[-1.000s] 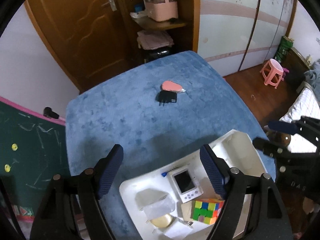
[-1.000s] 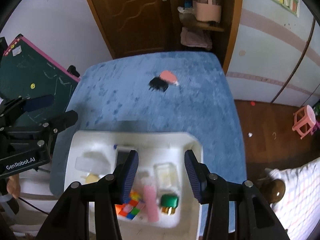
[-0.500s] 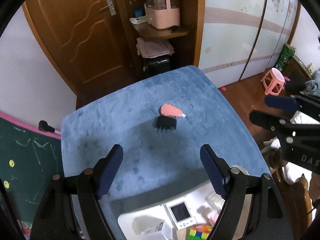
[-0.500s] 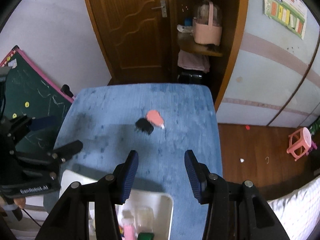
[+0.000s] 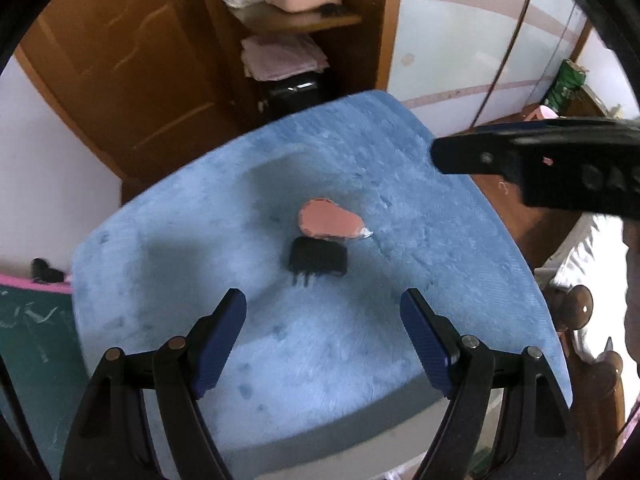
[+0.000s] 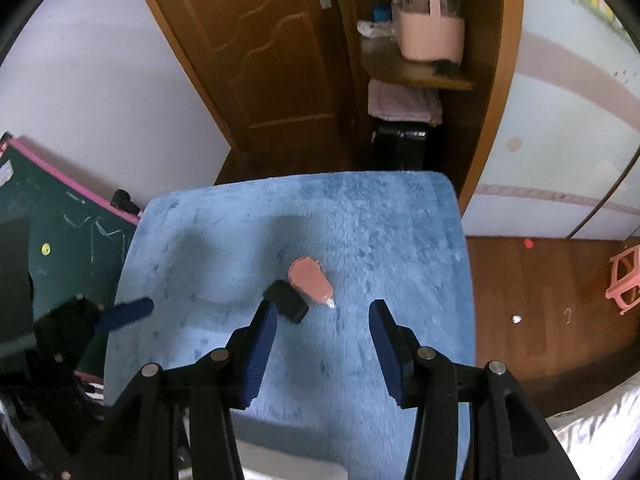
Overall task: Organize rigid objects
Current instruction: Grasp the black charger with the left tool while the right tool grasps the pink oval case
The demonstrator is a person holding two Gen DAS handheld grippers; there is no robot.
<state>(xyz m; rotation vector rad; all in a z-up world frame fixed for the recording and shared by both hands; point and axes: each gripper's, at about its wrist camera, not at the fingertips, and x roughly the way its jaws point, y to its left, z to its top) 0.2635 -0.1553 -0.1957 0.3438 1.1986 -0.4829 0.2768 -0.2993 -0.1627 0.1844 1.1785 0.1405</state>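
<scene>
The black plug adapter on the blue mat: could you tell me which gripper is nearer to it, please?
Right. The right gripper has its left finger right beside the black plug adapter, nearly touching. The left gripper hangs open farther back, with bare blue mat between.

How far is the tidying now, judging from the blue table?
Done: cannot be judged; no sorted items show in these views. In hand: nothing. The left claw and the right claw are both open and empty, above the blue table. Left: the black plug and the pink item lie on the cloth, right next to each other, the left claw aimed at the plug.
</scene>
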